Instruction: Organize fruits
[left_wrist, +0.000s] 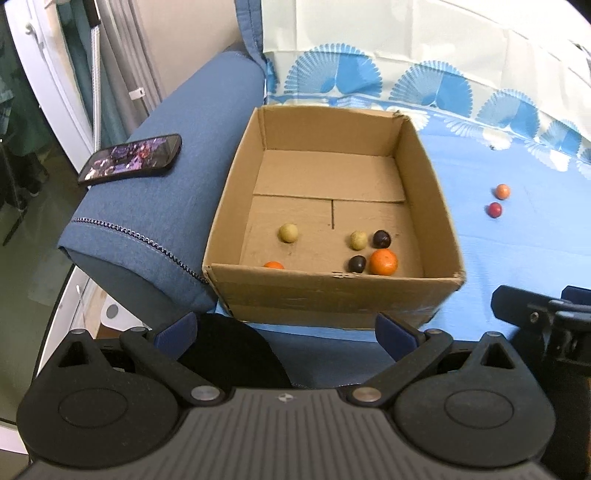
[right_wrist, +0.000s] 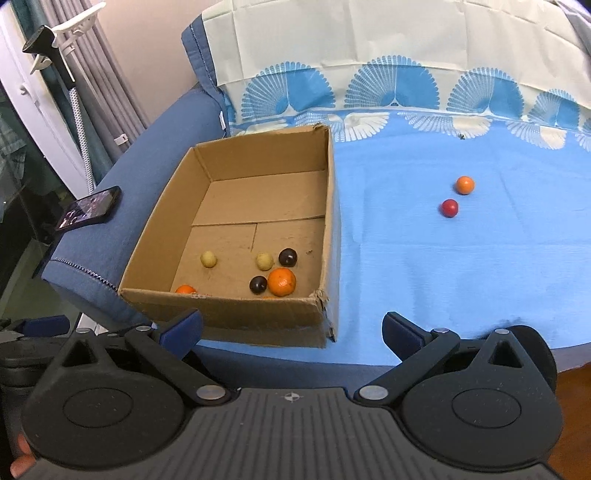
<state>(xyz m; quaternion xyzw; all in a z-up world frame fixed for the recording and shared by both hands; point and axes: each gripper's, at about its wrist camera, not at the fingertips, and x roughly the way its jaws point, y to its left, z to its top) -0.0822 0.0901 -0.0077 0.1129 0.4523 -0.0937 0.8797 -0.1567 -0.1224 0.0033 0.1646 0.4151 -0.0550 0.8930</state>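
While six fruits lie in the cardboard box (right_wrist: 236, 229), two remain on the blue sheet (right_wrist: 424, 266): one small orange (right_wrist: 464, 185), one red fruit (right_wrist: 450, 208), well apart from the box. Left gripper (left_wrist: 286, 334) and right gripper (right_wrist: 291, 332): both spread, empty.

Matt corrugated cardboard box (right_wrist: 328, 206), worn at its corner; smooth, faintly glossy fruits (right_wrist: 281, 282) inside; woven blue denim-like armrest (left_wrist: 166, 206) at 9 o'clock bearing a glossy phone (left_wrist: 131, 158); soft printed cloth (right_wrist: 443, 266) beneath
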